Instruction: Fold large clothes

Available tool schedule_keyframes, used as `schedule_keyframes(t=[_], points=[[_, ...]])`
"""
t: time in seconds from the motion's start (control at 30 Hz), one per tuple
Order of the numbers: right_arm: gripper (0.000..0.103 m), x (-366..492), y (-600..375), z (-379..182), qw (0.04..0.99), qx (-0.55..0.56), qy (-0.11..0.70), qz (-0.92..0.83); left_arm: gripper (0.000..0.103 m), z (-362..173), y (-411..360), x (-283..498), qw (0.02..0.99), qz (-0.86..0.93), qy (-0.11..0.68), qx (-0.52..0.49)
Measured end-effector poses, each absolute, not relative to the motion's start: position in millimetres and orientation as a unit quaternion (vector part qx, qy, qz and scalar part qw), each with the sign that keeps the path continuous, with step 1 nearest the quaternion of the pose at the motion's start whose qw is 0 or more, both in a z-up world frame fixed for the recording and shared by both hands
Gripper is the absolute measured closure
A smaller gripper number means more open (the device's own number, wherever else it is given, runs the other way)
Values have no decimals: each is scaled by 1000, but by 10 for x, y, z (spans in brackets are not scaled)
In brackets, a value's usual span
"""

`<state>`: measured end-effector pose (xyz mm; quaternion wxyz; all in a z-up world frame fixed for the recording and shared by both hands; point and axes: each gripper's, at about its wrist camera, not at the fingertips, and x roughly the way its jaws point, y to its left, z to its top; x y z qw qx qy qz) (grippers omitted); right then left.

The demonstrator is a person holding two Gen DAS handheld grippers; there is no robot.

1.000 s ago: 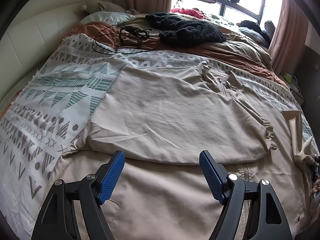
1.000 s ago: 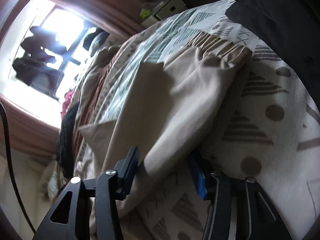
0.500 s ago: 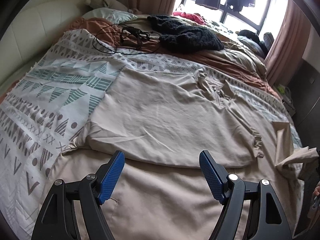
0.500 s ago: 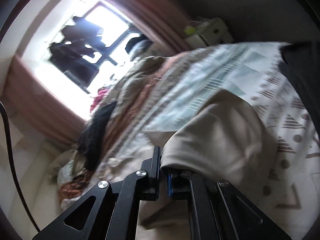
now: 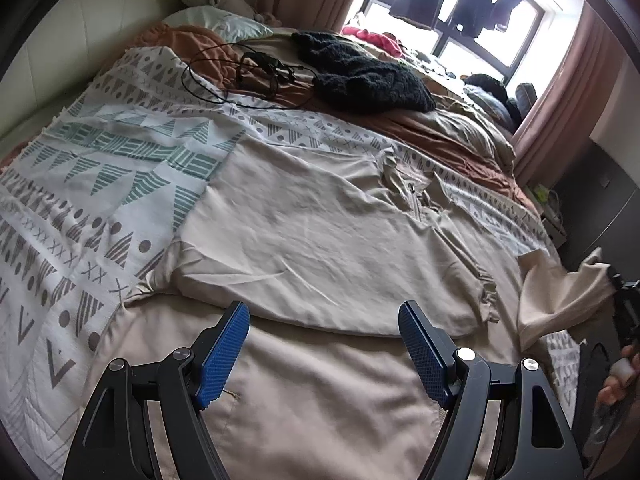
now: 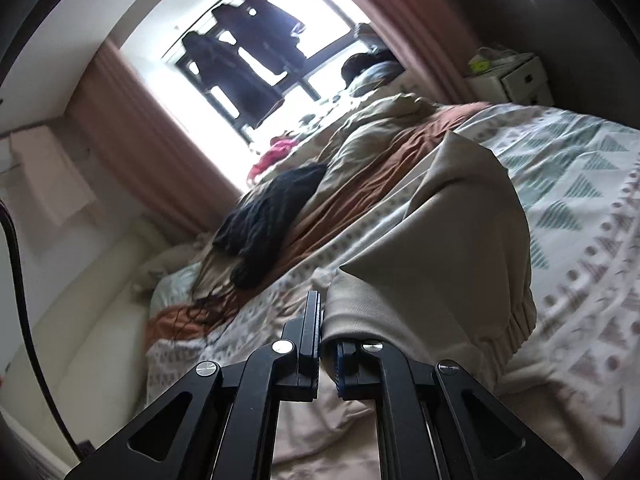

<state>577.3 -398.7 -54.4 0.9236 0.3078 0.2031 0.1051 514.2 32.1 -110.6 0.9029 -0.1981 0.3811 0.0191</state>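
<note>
Right claw [image 6: 326, 344] is clamped shut on the elastic-cuffed sleeve [image 6: 460, 248] of the beige jacket [image 5: 320, 240], holding it lifted off the bed; at the far right of the left view that sleeve hangs up from the mattress beside the person's hand [image 5: 616, 384]. Left claw [image 5: 324, 344] stands wide apart with nothing between its blue pads, hovering over the jacket's near hem.

The jacket lies spread on the patterned blanket [image 5: 80, 208], one side already laid over the body, its folded edge running just ahead of the left claw. By my reading the fold is early: the raised sleeve has yet to be laid across, and the body is not yet halved.

Bare blanket to the left leaves room. Farther back a looped cable [image 5: 240, 76] and a black knit garment [image 5: 368, 76] lie well apart from the jacket; the bed's right edge is close to the lifted sleeve.
</note>
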Motion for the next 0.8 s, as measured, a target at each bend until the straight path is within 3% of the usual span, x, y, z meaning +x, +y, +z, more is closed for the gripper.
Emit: schedule_keyframes(t=[0.4,0.47,0.53,0.6,0.8], points=[[96,6182,-2854,-1039,913,227,304,150,25,-1131,591,5139,896,25,377,-235],[84,6295,-2653,-1265,901,206,356,138,25,-1129,598,5136,896,24,375,-236],[44,6374,-2511,-1501,879,202,407,147,25,-1126,586,5137,897,26,376,-230],[40,6380,-2485,-1636,867,209,426,149,25,-1121,581,5136,898,27,376,-229],[40,6199,-2849,-1745,848,271,432,146,25,-1117,531,5126,899,26,377,-222]])
